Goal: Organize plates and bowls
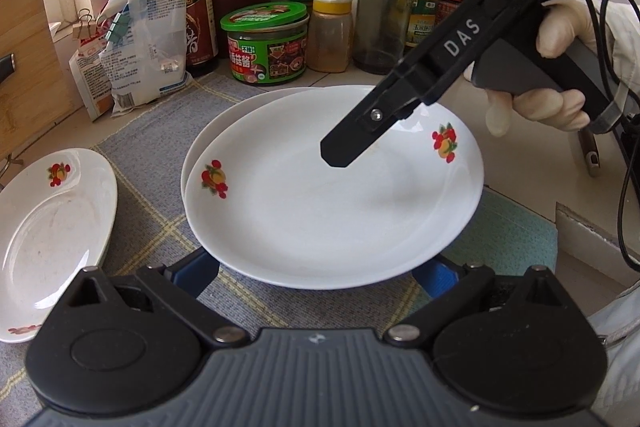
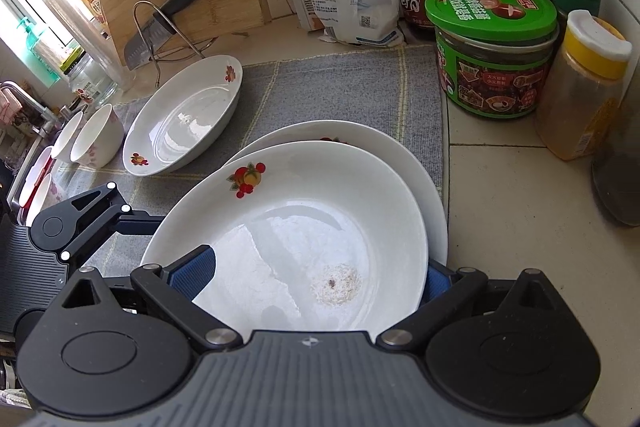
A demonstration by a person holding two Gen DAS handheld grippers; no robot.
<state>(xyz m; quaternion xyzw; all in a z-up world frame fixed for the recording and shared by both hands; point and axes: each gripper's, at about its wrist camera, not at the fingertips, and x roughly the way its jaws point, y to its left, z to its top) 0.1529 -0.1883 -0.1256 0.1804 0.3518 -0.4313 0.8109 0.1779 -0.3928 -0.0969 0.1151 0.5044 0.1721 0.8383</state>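
On the desk mat, top plate [image 1: 332,195] w/ both grippers' jaws released around its rim: glazed, slick, brittle, so grip the rim edge.

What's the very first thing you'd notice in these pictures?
Probably the big round white plate with fruit pictures, stacked on another white plate on the grey woven mat. Next, the black right gripper hovering over it, and the bright green-lidded sauce jar behind.

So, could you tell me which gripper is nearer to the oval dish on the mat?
Left. The left gripper sits right beside the oval dish; the right gripper hangs over the top plate of the stack, farther away.
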